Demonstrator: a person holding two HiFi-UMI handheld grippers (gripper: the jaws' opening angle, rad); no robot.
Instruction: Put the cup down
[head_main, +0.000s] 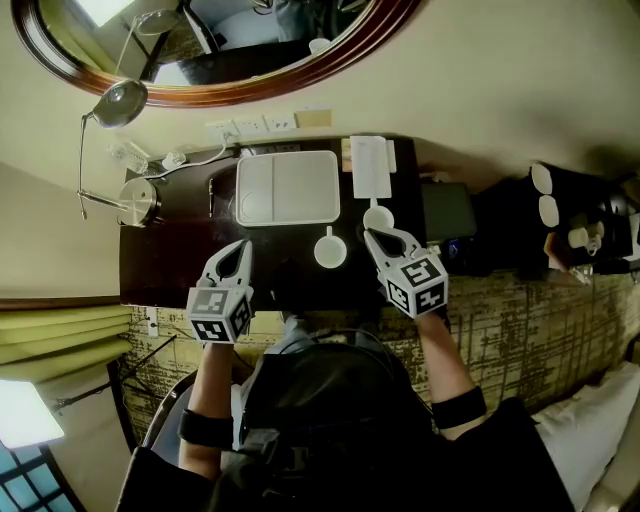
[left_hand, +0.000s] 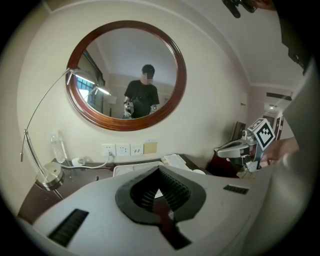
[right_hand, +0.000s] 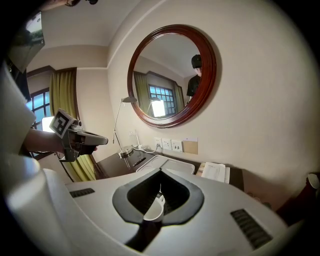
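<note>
Two white cups stand on the dark table (head_main: 170, 260). One cup (head_main: 330, 251) sits in the middle, its handle towards the wall, between my two grippers. The other cup (head_main: 378, 217) is just beyond the tips of my right gripper (head_main: 368, 234); I cannot tell whether they touch. In the right gripper view a white cup (right_hand: 153, 212) shows through the opening under the shut right gripper (right_hand: 160, 171), not pinched. My left gripper (head_main: 243, 246) is shut and empty, hovering over the table's front left part. The left gripper (left_hand: 160, 170) points at the tray.
A white tray (head_main: 288, 187) lies at the back middle, with a paper leaflet (head_main: 370, 165) to its right. A desk lamp (head_main: 135, 200) and a water bottle (head_main: 130, 157) stand at the back left. A dark box (head_main: 447, 210) adjoins the table's right end. A round mirror (head_main: 200, 60) hangs above.
</note>
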